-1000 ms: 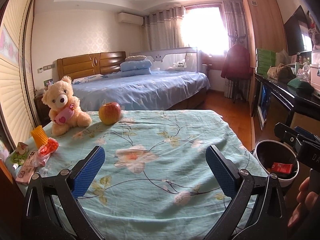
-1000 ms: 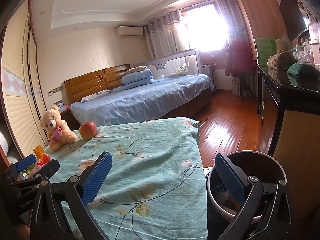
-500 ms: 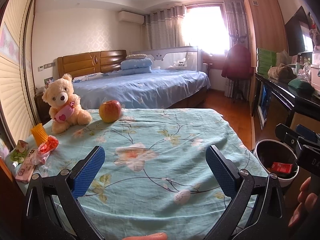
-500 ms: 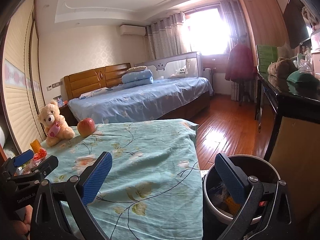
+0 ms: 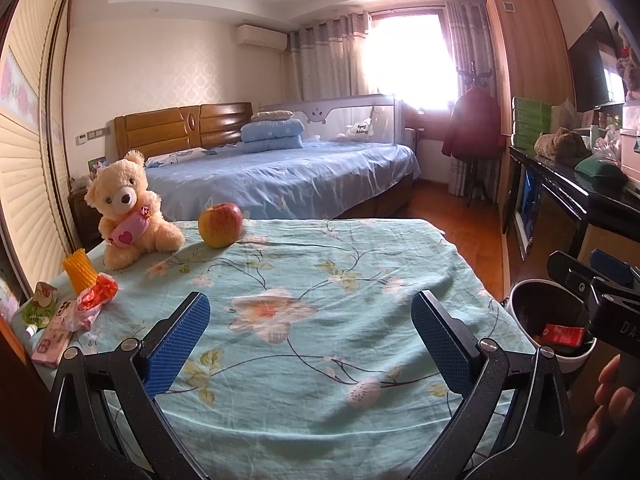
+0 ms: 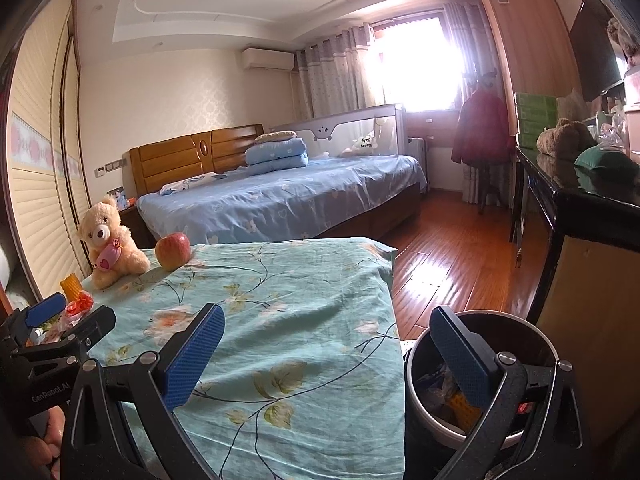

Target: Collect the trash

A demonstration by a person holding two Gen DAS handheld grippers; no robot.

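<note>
Trash [image 5: 96, 300] sits at ten o'clock on the counter [image 5: 320, 320]; swing the empty, wide-apart left gripper [image 5: 310, 344] there, right gripper [image 6: 328, 354] likewise spread.

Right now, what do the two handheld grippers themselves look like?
Both the left gripper and the right gripper have matte black speckled frames with silver pivot screws and blue textured finger pads. White lettering marks the bodies. No sleeves show.

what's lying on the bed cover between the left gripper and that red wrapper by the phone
Nothing: in the left wrist view only bare floral bed cover separates the open left gripper from the red wrapper beside the pink phone.
</note>
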